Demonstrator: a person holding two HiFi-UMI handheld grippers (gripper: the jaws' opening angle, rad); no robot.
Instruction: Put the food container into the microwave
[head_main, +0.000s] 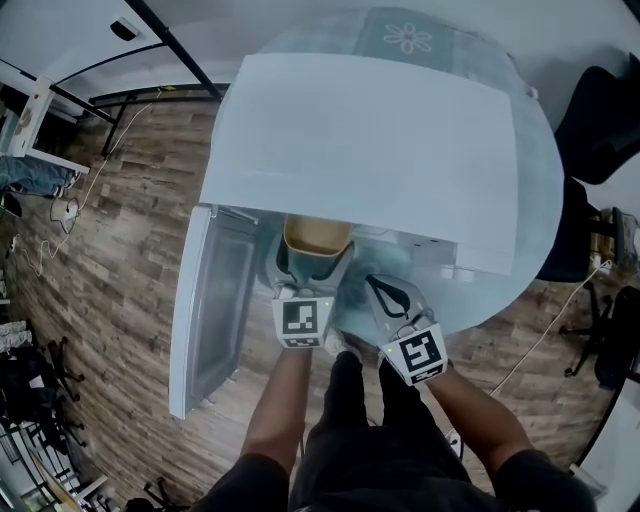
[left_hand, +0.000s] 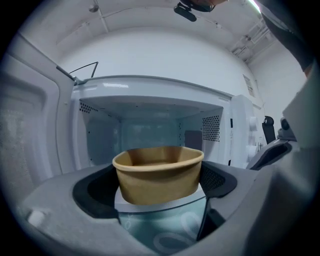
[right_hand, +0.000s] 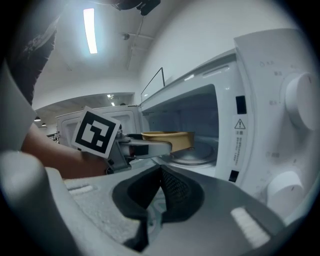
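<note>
While our left claw (head_main: 313, 268) grips the container (left_hand: 158, 172) upright, its long axis spans the jaws. Our right claw (right_hand: 160, 175) is closed, empty.

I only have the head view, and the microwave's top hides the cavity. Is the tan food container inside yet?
Observer: Not set down yet. In the right gripper view the food container is at the mouth of the microwave, held above the glass turntable.
Operator: How is the left grip?
Observer: The left gripper view shows the left gripper with one jaw against each side of the container.
Operator: And the right one?
Observer: Its own view shows the right gripper with jaws together, holding nothing.
</note>
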